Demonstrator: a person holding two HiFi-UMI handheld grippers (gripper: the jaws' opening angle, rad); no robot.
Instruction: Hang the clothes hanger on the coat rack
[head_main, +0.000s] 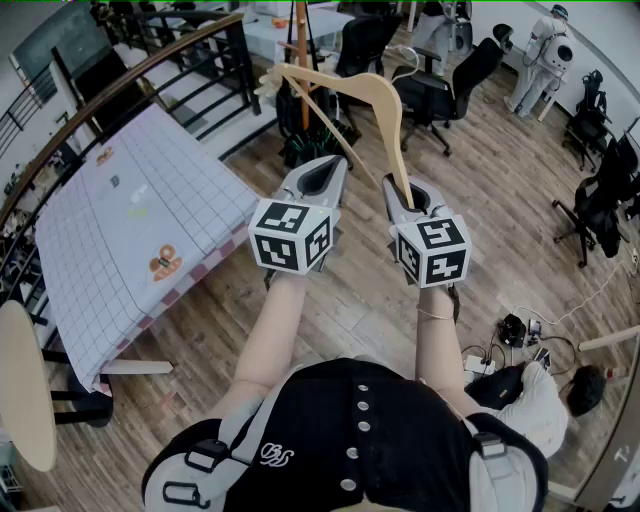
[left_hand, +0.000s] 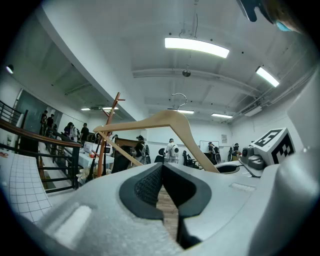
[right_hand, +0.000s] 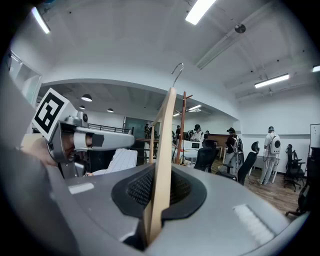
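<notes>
Hanging not done yet. Hanger (head_main: 345, 90) is in mid-air over the floor, well short of the coat rack (right_hand: 183, 127), which stands ahead near the railing. Right tongs (right_hand: 161, 172) clenched on the end of one hanger arm. Left tongs (left_hand: 161, 170) closed with nothing in them, just beside. Left to do: carry it over and hook it on. Hanger is pale wood with a lower bar, thin metal hook (right_hand: 177, 70) uppermost.

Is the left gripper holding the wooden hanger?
No, the left gripper has nothing between its closed jaws; the hanger is clamped in the right gripper.
</notes>
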